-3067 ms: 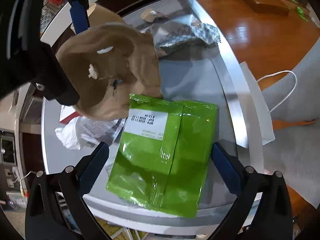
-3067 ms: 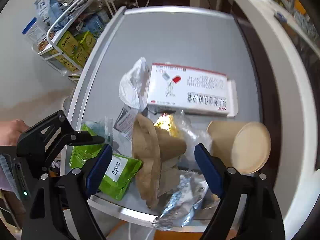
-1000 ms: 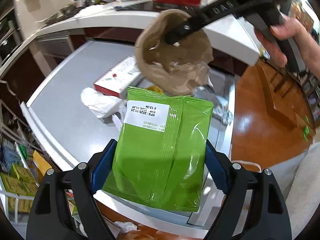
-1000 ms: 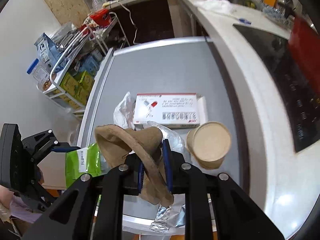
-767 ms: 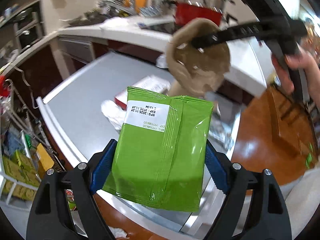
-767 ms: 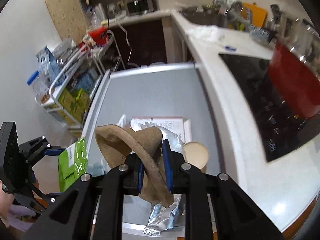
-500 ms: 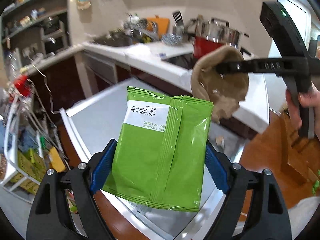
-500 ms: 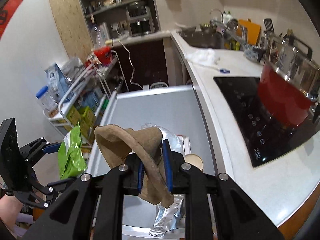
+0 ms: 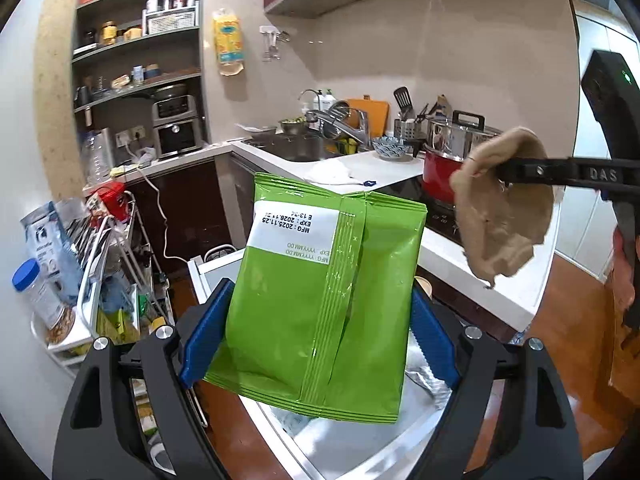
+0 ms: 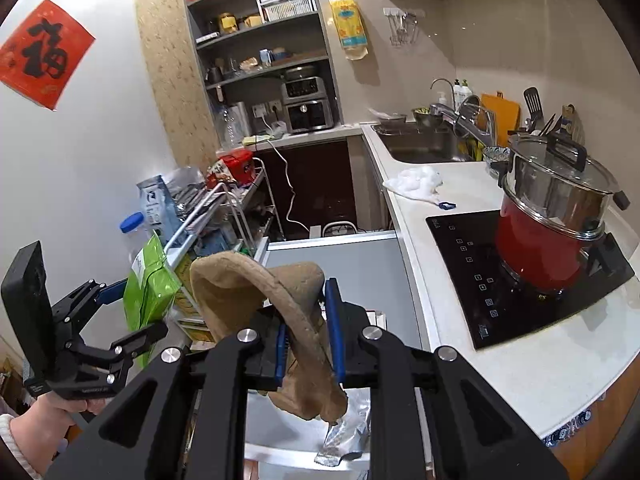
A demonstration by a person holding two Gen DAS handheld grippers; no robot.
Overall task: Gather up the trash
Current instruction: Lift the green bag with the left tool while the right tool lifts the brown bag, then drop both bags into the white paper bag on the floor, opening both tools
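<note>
Kitchen background, grey table (image 10: 336, 264) low in view. Green snack pouch (image 9: 320, 292) is clamped edge-to-edge in left claw (image 9: 316, 336); crumpled brown paper (image 10: 276, 312) is pinched in right claw (image 10: 308, 344). Risk: pouch buckling and slipping out mid-carry.

The grey tabletop (image 10: 332, 264) lies below and ahead of the right claw (image 10: 306, 334). A crumpled silver foil wrapper (image 10: 348, 430) lies on its near edge, directly beneath that claw. A white box with red trim (image 10: 378, 318) lies on it just right of the claw, mostly hidden.
</note>
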